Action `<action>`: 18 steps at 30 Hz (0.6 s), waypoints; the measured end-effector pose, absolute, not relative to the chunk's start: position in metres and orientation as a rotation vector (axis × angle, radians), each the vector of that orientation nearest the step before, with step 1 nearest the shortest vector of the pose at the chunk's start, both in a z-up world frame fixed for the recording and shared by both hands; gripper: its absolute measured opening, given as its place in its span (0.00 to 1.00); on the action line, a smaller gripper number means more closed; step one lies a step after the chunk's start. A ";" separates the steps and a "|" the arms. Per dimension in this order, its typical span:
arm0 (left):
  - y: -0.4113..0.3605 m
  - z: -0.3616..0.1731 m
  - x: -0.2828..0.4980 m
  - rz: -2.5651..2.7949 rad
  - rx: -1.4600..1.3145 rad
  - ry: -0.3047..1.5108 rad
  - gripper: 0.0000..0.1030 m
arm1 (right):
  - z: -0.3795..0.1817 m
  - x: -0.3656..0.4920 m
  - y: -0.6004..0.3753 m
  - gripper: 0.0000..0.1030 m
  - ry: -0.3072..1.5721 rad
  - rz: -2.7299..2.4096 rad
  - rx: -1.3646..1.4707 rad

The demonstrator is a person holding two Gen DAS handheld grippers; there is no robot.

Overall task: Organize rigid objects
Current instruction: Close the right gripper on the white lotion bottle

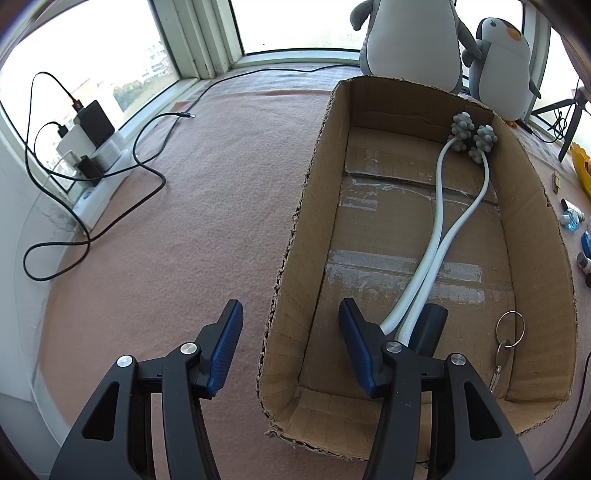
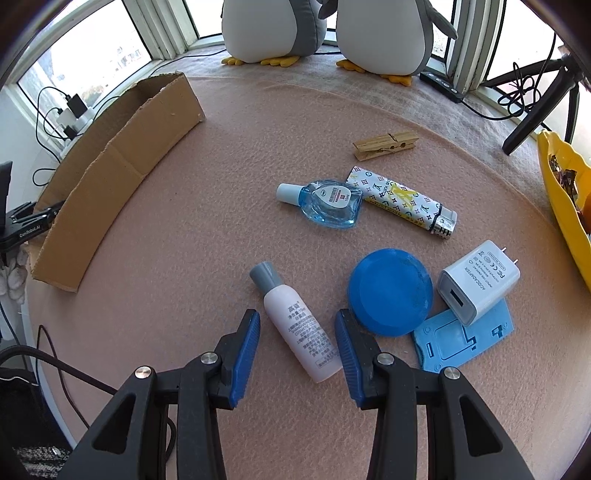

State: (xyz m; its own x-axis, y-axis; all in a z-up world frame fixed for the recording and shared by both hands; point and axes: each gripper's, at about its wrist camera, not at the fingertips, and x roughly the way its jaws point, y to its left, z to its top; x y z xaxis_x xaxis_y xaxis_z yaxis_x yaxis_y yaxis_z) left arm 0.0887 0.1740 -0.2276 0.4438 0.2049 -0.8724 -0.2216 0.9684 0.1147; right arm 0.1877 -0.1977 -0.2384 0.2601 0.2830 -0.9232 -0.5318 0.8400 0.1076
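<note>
My right gripper (image 2: 295, 347) points down at the pink felt surface and is open. A white bottle with a grey cap (image 2: 295, 325) lies between its blue pads, and there is a gap on the left side. Close to its right lie a blue disc (image 2: 389, 291), a white charger plug (image 2: 476, 280) and a light blue plastic stand (image 2: 469, 339). My left gripper (image 1: 291, 332) is open and straddles the left wall of the cardboard box (image 1: 295, 258). The box holds a white massager with grey knobbed balls (image 1: 443, 206), a black piece (image 1: 430, 326) and a key on a ring (image 1: 509, 325).
Farther out lie a blue eye-drop bottle (image 2: 325, 206), a patterned lighter (image 2: 402, 201) and a wooden clothespin (image 2: 384, 145). Two plush penguins (image 2: 273, 29) stand by the window. A yellow tray (image 2: 561, 192) is at the right edge. Chargers and black cables (image 1: 92, 155) lie at the left.
</note>
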 end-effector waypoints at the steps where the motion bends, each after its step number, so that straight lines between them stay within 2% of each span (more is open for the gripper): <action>1: 0.174 -0.228 0.089 0.264 -0.017 1.079 0.52 | -0.239 0.187 -0.198 0.29 1.189 0.555 -0.243; 4: 0.174 -0.228 0.089 0.264 -0.016 1.079 0.52 | -0.239 0.186 -0.201 0.19 1.202 0.559 -0.209; 6: 0.174 -0.228 0.089 0.265 -0.017 1.079 0.52 | -0.240 0.185 -0.203 0.17 1.207 0.551 -0.199; 18: 0.175 -0.228 0.088 0.263 -0.021 1.079 0.52 | -0.238 0.173 -0.207 0.17 1.161 0.472 -0.108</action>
State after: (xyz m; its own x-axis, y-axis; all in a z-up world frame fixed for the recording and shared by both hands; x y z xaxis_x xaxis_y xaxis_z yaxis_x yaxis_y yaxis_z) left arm 0.0880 0.1750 -0.2276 0.4439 0.2021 -0.8730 -0.2228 0.9685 0.1110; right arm 0.1735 -0.2065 -0.2379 0.3129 0.3022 -0.9004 -0.4122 0.8973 0.1580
